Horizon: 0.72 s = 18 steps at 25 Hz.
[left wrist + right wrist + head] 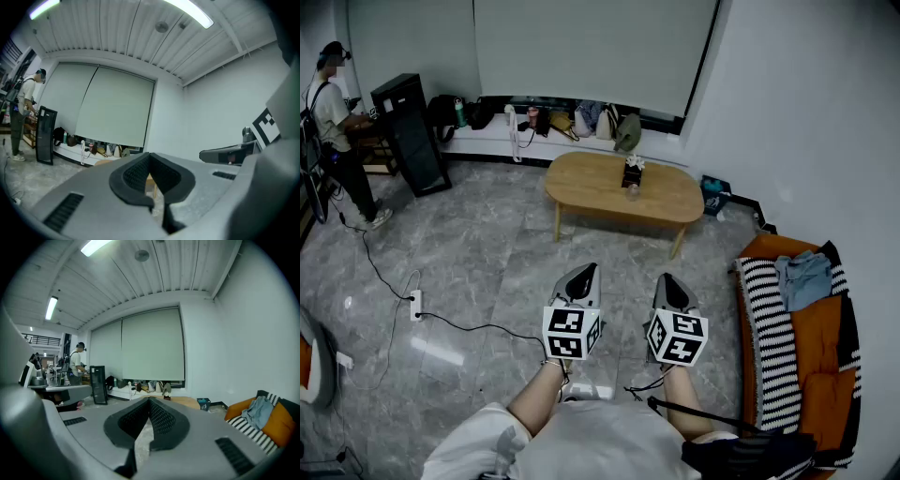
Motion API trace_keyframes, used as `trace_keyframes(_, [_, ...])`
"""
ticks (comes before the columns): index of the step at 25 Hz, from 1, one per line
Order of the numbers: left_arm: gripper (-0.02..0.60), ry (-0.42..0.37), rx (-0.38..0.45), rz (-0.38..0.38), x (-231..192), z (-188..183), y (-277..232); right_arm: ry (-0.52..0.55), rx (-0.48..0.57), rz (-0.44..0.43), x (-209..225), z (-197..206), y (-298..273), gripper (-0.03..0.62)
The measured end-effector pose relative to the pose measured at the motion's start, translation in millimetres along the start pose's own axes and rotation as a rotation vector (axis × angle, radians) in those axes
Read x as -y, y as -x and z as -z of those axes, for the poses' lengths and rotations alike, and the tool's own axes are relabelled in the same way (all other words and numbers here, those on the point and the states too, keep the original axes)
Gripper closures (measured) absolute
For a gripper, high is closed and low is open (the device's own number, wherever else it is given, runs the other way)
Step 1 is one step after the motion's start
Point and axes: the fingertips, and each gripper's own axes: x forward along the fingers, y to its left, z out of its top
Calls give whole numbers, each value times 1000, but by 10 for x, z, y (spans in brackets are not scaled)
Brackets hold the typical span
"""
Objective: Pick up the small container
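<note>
At far left of the head view, a person in a pale shirt [328, 103] stands by a tall black cabinet [411, 131]; neither bears on the task.

Left gripper [587, 272]: grey jaws closed tip to tip, nothing between them; its own view agrees.

Oval light-wood table [581, 183] stands well ahead across the grey marble floor. Small clear container [631, 192] sits near the table's middle, just in front of a dark box topped with something white [632, 172].

Right gripper [667, 279]: jaws pressed together, empty.

Orange sofa with a black-and-white striped throw [787, 337] is at right.

Step, as I judge it: the approach is not yet made, since both grippers are well apart from the container. The next move calls for closing on the table, parting one pair of jaws, and bringing them around the container without knocking the box.

Writing: none legible. The only patterns are the black-and-white square markers on the gripper cubes [572, 333], and any print on the table items is too small to read.
</note>
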Motion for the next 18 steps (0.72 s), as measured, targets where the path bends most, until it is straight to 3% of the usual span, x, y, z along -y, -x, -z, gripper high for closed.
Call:
trace_keyframes(9, [574, 10, -13, -4, -130, 70, 90, 12, -9, 10, -112, 45, 20, 571])
trace_keyframes(18, [574, -3, -25, 22, -289, 97, 161, -48, -3, 46, -210, 100, 22, 571])
